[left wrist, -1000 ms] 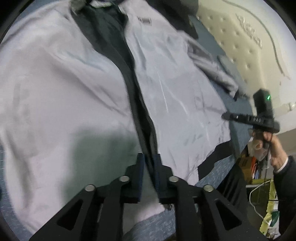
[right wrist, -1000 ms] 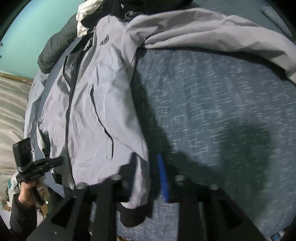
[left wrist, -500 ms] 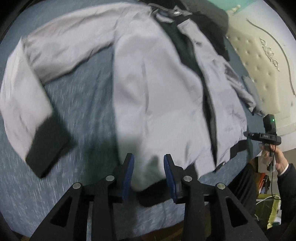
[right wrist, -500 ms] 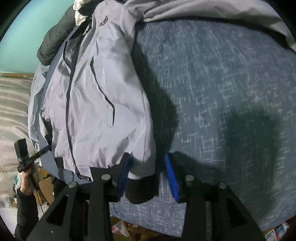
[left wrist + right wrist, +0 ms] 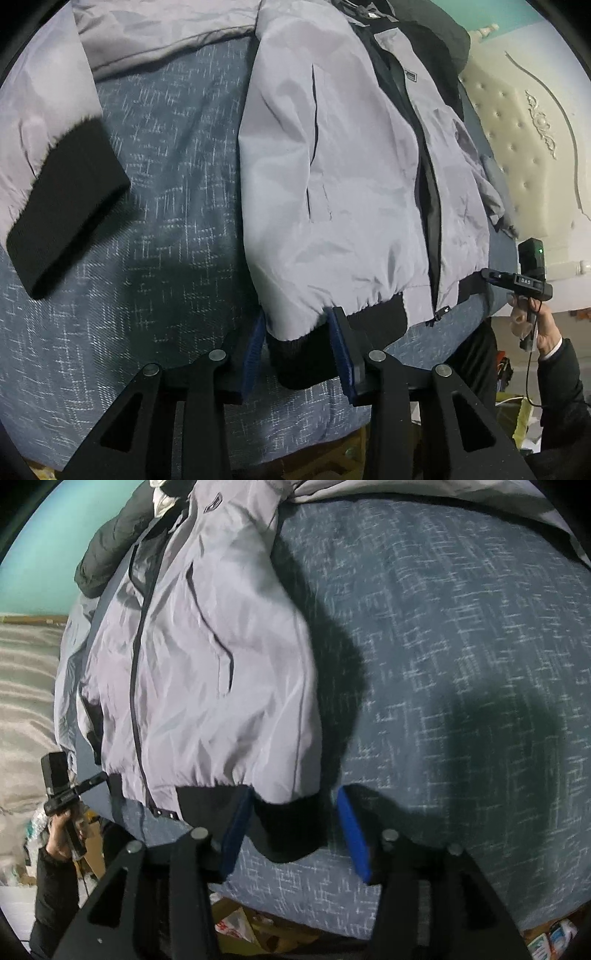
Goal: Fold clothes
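Spread front-up on a blue-grey bedspread (image 5: 166, 184): a grey zip jacket (image 5: 332, 184), hem at the near edge of the bed. Likely light, thin and limp, with a smooth shell prone to sliding over itself, so judged best pinched at the thicker black ribbed hem band (image 5: 376, 325) or at a cuff, not on the slick body panels. Long axis from hem to collar, running away from both cameras, collar at the far end, zip (image 5: 430, 206) along that line and partly undone. One sleeve flung out sideways, its black cuff (image 5: 62, 206) well apart from the body. Left gripper (image 5: 297, 354) straddling one hem corner, jaws apart and just widened, rib between the pads but not pinched. Right gripper (image 5: 291, 830) astride the opposite hem corner, jaws likewise just opening, a clear gap beside one pad.
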`<action>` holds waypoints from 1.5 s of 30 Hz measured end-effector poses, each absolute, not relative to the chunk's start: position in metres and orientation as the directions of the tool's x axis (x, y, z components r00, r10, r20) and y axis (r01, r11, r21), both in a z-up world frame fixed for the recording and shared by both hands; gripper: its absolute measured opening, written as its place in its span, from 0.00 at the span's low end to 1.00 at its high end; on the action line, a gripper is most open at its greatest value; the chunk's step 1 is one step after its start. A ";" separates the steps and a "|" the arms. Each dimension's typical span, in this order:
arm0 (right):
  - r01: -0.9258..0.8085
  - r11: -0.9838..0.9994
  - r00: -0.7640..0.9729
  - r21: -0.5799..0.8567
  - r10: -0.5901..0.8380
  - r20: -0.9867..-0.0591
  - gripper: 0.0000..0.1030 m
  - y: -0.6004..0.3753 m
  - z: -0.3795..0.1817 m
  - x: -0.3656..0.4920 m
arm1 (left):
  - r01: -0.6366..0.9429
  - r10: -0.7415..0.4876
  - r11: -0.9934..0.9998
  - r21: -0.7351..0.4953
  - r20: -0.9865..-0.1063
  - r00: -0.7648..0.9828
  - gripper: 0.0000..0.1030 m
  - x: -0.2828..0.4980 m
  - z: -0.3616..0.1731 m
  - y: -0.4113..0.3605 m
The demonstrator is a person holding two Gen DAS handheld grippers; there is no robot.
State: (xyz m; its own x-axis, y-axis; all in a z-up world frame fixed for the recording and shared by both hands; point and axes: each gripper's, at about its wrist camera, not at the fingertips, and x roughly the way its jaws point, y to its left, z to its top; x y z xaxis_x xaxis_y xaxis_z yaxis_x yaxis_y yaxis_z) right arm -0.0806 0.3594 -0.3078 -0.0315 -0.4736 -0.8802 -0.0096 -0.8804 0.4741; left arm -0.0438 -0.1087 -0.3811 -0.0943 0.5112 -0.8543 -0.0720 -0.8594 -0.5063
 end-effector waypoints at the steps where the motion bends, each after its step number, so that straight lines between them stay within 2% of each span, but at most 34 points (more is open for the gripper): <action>1: 0.000 -0.885 -0.031 0.466 -0.466 -0.884 0.47 0.356 -0.309 -0.079 | -0.066 0.512 -0.859 -0.508 -0.854 -0.095 0.37 -0.043 -0.383 -0.109; 3: 0.009 -0.889 -0.030 0.458 -0.458 -0.889 0.45 0.352 -0.310 -0.078 | -0.061 0.514 -0.858 -0.510 -0.853 -0.097 0.36 -0.043 -0.385 -0.107; 4: 0.015 -0.888 -0.033 0.459 -0.459 -0.888 0.37 0.350 -0.310 -0.077 | -0.066 0.509 -0.861 -0.505 -0.855 -0.098 0.36 -0.042 -0.385 -0.106; 5: 0.021 -0.889 -0.035 0.458 -0.458 -0.888 0.34 0.349 -0.310 -0.077 | -0.074 0.506 -0.862 -0.501 -0.856 -0.102 0.36 -0.041 -0.384 -0.105; 6: 0.027 -0.890 -0.039 0.455 -0.456 -0.889 0.32 0.347 -0.310 -0.076 | -0.081 0.505 -0.863 -0.499 -0.856 -0.106 0.33 -0.040 -0.382 -0.104; 9: 0.042 -0.893 -0.050 0.448 -0.449 -0.892 0.18 0.344 -0.306 -0.075 | -0.099 0.506 -0.862 -0.497 -0.854 -0.119 0.24 -0.038 -0.377 -0.102; 10: 0.046 -0.893 -0.054 0.448 -0.450 -0.891 0.16 0.344 -0.305 -0.075 | -0.102 0.508 -0.861 -0.498 -0.853 -0.121 0.20 -0.038 -0.375 -0.102; 12: 0.058 -0.892 -0.060 0.448 -0.452 -0.890 0.14 0.343 -0.301 -0.075 | -0.105 0.510 -0.860 -0.500 -0.851 -0.122 0.20 -0.038 -0.373 -0.102; 15: 0.068 -0.890 -0.067 0.451 -0.455 -0.888 0.13 0.342 -0.298 -0.075 | -0.097 0.514 -0.858 -0.505 -0.850 -0.119 0.21 -0.038 -0.373 -0.101; 17: 0.069 -0.888 -0.069 0.455 -0.459 -0.886 0.13 0.342 -0.297 -0.075 | -0.087 0.517 -0.856 -0.510 -0.849 -0.105 0.30 -0.038 -0.376 -0.101; 18: 0.065 -0.887 -0.067 0.458 -0.461 -0.885 0.13 0.342 -0.297 -0.075 | -0.083 0.519 -0.854 -0.513 -0.850 -0.092 0.39 -0.038 -0.380 -0.100; 21: 0.040 -0.881 -0.063 0.471 -0.472 -0.879 0.16 0.346 -0.299 -0.076 | -0.070 0.525 -0.850 -0.521 -0.849 -0.054 0.41 -0.036 -0.390 -0.097; 24: 0.029 -0.882 -0.062 0.471 -0.472 -0.880 0.17 0.345 -0.301 -0.076 | -0.074 0.527 -0.849 -0.523 -0.847 -0.067 0.38 -0.036 -0.393 -0.095; 27: 0.055 -0.892 -0.071 0.449 -0.452 -0.889 0.15 0.339 -0.298 -0.073 | -0.106 0.515 -0.856 -0.507 -0.854 -0.075 0.14 -0.036 -0.388 -0.090; 28: 0.061 -0.894 -0.074 0.445 -0.448 -0.891 0.14 0.338 -0.295 -0.073 | -0.115 0.515 -0.855 -0.506 -0.853 -0.076 0.13 -0.036 -0.386 -0.089; 33: 0.092 -0.898 -0.084 0.431 -0.438 -0.895 0.08 0.336 -0.282 -0.070 | -0.159 0.520 -0.849 -0.503 -0.849 -0.092 0.09 -0.032 -0.363 -0.084; 45: 0.160 -0.885 -0.075 0.438 -0.453 -0.888 0.06 0.336 -0.233 -0.035 | -0.218 0.536 -0.837 -0.503 -0.834 -0.134 0.07 0.001 -0.304 -0.096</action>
